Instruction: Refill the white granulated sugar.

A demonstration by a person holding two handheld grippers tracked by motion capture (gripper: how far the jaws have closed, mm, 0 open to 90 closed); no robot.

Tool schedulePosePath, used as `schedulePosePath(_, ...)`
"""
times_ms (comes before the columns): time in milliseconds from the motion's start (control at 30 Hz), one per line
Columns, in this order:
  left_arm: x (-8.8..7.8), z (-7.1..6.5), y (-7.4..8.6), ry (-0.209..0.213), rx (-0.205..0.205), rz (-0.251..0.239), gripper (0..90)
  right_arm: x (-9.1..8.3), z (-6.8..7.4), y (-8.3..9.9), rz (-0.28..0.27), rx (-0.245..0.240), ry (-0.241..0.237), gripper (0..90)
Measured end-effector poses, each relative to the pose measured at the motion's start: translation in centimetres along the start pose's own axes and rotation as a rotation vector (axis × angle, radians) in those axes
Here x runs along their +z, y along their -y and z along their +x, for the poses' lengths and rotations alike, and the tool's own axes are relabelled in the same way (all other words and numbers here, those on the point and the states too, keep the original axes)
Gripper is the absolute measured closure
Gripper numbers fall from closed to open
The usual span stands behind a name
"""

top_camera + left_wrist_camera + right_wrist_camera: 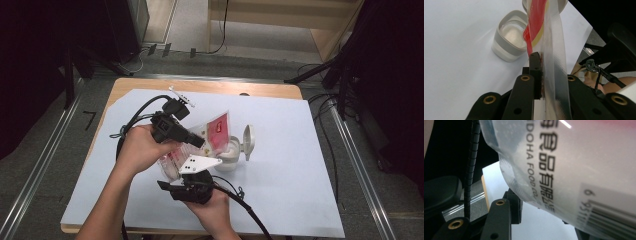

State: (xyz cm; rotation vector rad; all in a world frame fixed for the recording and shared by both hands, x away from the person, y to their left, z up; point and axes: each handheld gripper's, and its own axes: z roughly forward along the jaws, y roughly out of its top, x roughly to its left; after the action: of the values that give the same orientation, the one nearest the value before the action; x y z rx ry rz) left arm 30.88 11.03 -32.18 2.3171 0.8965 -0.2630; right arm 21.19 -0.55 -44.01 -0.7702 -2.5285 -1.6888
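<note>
While left claw [541,75] pinches pouch [551,50] | right claw [539,220] grips its base, far jaw hidden | jar [510,42] open

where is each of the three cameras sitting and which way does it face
High view: above the person's side, looking forward and down on the table; both forearms, left gripper and right gripper show.
Left gripper view: rides the left gripper, looking along its jaws, shut on the pouch, toward the open container.
Right gripper view: rides the right gripper, looking up close at the pouch's printed face between its jaws.
Shared: the pouch in all three; the container in the high and left gripper views.
</note>
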Motion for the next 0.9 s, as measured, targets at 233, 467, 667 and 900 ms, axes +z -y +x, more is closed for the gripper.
schedulePosePath(233, 0.0, 0.1, 0.3, 0.007, 0.013, -0.018, 87.5, -0.1, -0.4, 0.4, 0.003, 0.022, 0.016, 61.4)
schedulePosePath(467, -0.1, 0.3, 0.7, 0.035, 0.001, -0.039, 88.8, -0.2, -0.9, 0.7, -0.008, 0.035, 0.022, 60.8)
schedulePosePath(667, -0.2, 0.5, 0.9, 0.044, -0.004, -0.055, 89.0, -0.2, -1.0, 0.7, -0.010, 0.028, 0.030, 61.0)
schedulePosePath(900, -0.6, 0.5, 1.1, 0.031, 0.000, -0.066, 88.8, -0.3, -1.4, 0.9, -0.021, 0.031, 0.039, 61.0)
